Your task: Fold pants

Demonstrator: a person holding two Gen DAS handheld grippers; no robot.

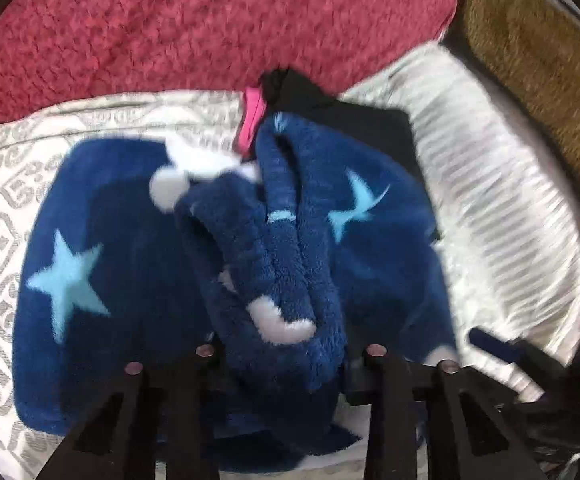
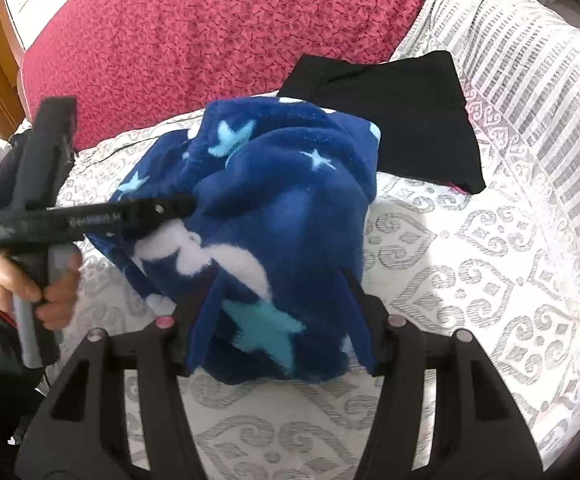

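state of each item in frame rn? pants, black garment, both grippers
blue star pants: bunched in a heap on the patterned cover, not yet folded flat
black garment: folded, lying behind the pants
left gripper: tips buried in the fleece, a thick fold between its fingers in its own view; grip not confirmable
right gripper: a fold of the pants between its fingers; pad contact not clear

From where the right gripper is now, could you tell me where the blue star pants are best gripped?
Probably the hanging lower edge of the blue star pants, by the big light star, from the near side: it droops free between the right gripper fingers, while the left gripper pinches the upper bunch.
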